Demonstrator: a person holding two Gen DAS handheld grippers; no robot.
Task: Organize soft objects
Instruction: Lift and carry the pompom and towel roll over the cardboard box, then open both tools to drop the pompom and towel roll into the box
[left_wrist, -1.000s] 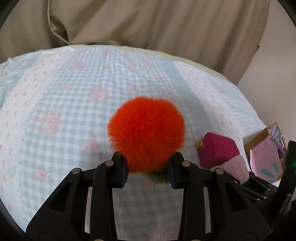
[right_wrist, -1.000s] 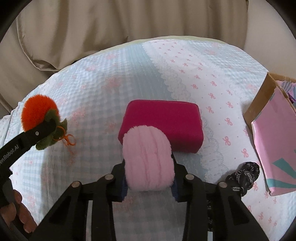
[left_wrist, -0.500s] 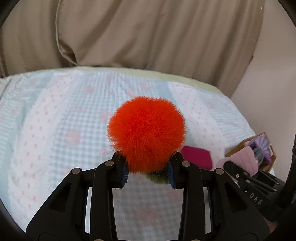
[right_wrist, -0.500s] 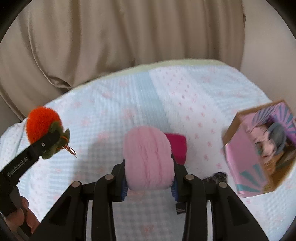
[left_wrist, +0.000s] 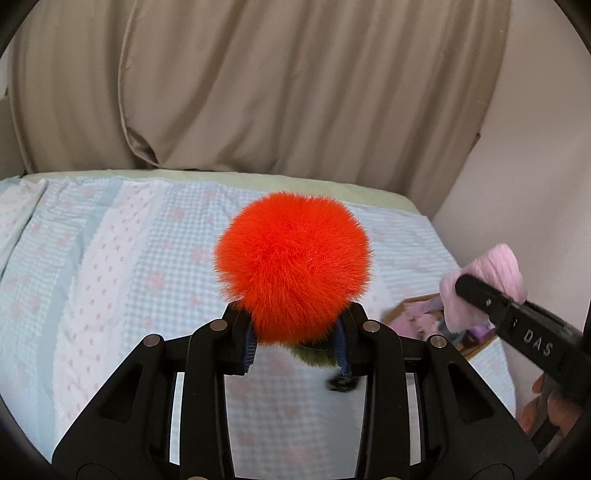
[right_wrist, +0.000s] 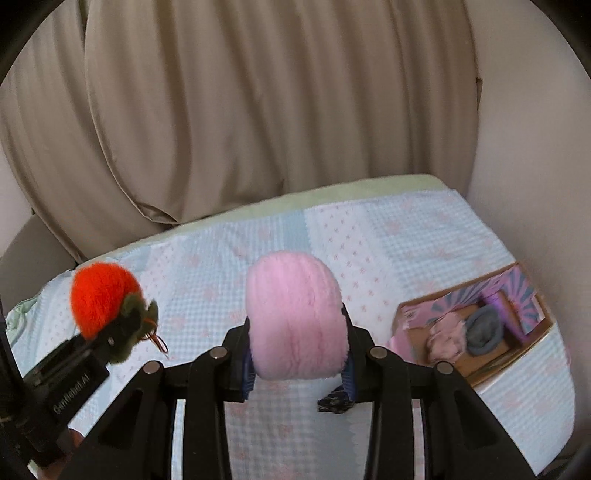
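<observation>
My left gripper (left_wrist: 294, 343) is shut on an orange pom-pom (left_wrist: 293, 267) with a green felt base, held above the bed. It also shows at the left of the right wrist view (right_wrist: 101, 301). My right gripper (right_wrist: 297, 363) is shut on a pink fluffy plush (right_wrist: 295, 319), also held above the bed; the plush shows at the right of the left wrist view (left_wrist: 484, 286). An open cardboard box (right_wrist: 524, 339) with pink and purple print lies on the bed at the right, holding several soft items.
The bed has a blue gingham and pink-patterned cover (left_wrist: 110, 258). A beige curtain (left_wrist: 277, 92) hangs behind it and a wall (left_wrist: 535, 166) stands at the right. A small dark item (left_wrist: 341, 384) lies on the cover below the grippers.
Both grippers have risen higher above the bed with their plush items. The magenta pouch has gone out of view, and the open top of the box now shows.
</observation>
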